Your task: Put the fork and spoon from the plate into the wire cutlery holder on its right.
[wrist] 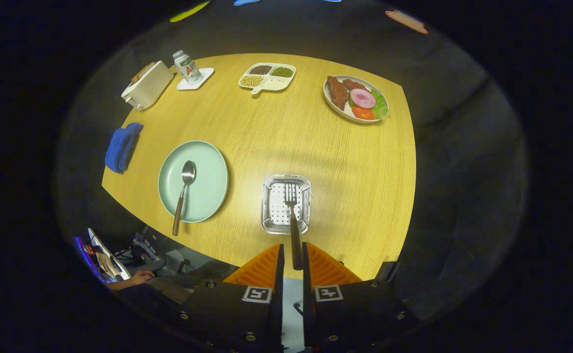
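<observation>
My tongs [292, 255] pinch the fork [292, 215] over the wire cutlery holder [270, 221] — spoon [184, 192] lies on the green plate [213, 181], left.

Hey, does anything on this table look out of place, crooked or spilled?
Nothing looks spilled or broken. The brown-handled metal spoon lies on the pale green round plate, its handle overhanging the rim. The gripper is shut on the brown-handled fork above the wire cutlery holder.

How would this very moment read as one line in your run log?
gripper: shut on fork | fork: tines down over wire cutlery holder | spoon: on green plate | spoon pending
</observation>
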{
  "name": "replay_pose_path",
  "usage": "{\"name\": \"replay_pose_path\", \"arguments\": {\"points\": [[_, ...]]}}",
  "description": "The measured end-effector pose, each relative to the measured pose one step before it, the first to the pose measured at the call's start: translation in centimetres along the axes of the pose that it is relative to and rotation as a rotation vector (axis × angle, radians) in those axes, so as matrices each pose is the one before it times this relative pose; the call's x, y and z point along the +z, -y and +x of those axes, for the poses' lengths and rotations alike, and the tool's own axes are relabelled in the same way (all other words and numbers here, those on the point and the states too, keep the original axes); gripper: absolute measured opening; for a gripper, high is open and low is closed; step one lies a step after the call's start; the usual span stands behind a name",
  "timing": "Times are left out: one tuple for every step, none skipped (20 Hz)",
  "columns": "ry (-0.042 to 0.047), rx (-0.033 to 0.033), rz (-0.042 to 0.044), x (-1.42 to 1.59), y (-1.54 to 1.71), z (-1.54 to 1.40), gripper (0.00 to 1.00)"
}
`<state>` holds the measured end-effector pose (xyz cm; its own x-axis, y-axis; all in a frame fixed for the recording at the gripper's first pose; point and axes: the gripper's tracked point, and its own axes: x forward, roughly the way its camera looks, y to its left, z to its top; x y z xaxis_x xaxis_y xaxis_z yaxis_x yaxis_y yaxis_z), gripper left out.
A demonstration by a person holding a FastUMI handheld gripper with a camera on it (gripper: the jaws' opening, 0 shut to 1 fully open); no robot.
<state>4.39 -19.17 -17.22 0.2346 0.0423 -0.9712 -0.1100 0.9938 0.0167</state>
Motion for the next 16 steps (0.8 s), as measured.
{"name": "replay_pose_path", "arguments": {"points": [[0.01664,0.00114,-0.00441,-0.154,-0.420,-0.190,0.27],[0.01453,-0.00105,-0.00295,-0.158,-0.384,-0.265,0.28],[0.01150,0.00742,0.00302,-0.221,-0.699,-0.180,0.28],[0.00959,0.01761,0.00602,-0.169,-0.955,-0.088,0.28],[0.00710,0.01724,0.00612,-0.267,-1.012,-0.003,0.28],[0.00462,0.01381,0.00590,-0.386,-0.901,0.233,0.28],[0.00863,0.01963,0.00933,-0.012,-1.037,-0.319,0.29],[-0.00185,0.01902,0.00582,-0.558,-1.057,0.400,0.37],[-0.00882,0.01855,0.00236,-0.733,-0.880,0.776,0.44],[-0.00120,0.01705,0.00357,-0.349,-0.919,0.465,0.44],[-0.00329,0.01102,-0.00090,-0.415,-0.832,0.470,0.44],[0.00019,-0.00192,-0.00068,-0.363,-0.604,0.609,0.44],[-0.00108,-0.00007,-0.00856,-0.333,-0.643,0.687,0.44],[-0.00408,0.00826,-0.00487,-0.380,-0.853,0.581,0.44],[-0.00481,0.01164,0.00474,-0.385,-0.898,0.581,0.44],[-0.00319,0.02325,0.00531,-0.280,-0.982,0.466,0.44]]}}
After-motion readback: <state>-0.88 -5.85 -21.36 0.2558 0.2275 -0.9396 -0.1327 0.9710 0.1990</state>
